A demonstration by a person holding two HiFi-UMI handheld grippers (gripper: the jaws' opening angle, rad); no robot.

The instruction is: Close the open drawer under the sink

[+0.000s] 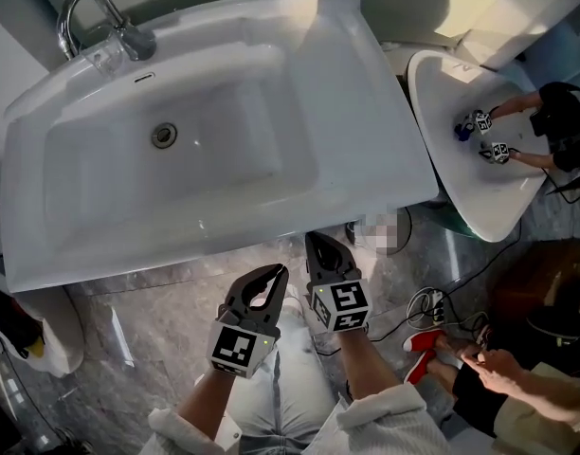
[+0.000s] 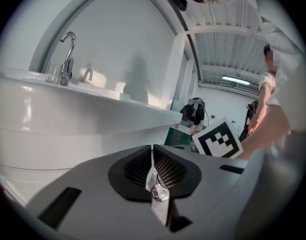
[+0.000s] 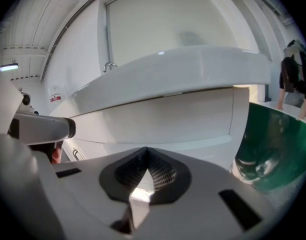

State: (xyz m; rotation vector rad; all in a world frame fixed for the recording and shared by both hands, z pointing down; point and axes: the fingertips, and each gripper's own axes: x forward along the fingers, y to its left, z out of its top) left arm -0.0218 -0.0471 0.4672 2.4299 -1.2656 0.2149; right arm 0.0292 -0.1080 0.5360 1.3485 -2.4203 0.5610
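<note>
Jaws pressed together on both: our left claw (image 1: 274, 273) hangs just below the sink (image 1: 100, 254) rim, and our right claw (image 1: 316, 243) noses under it. At the right claw's twelve o'clock, the drawer (image 3: 168, 116) sits tucked beneath the basin.

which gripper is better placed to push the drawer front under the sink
Probably right gripper: tips at the edge of the sink, facing the drawer front; left gripper sits farther back.

Left gripper (image 1: 274, 273) pointing forward and tilting right, jaws seemingly closing tip to tip, right gripper (image 1: 317, 242) reaching slightly further ahead just beside it, jaws pressing together, both bare forearms (image 1: 371, 375) extending from rolled white sleeves (image 1: 385, 417).
</note>
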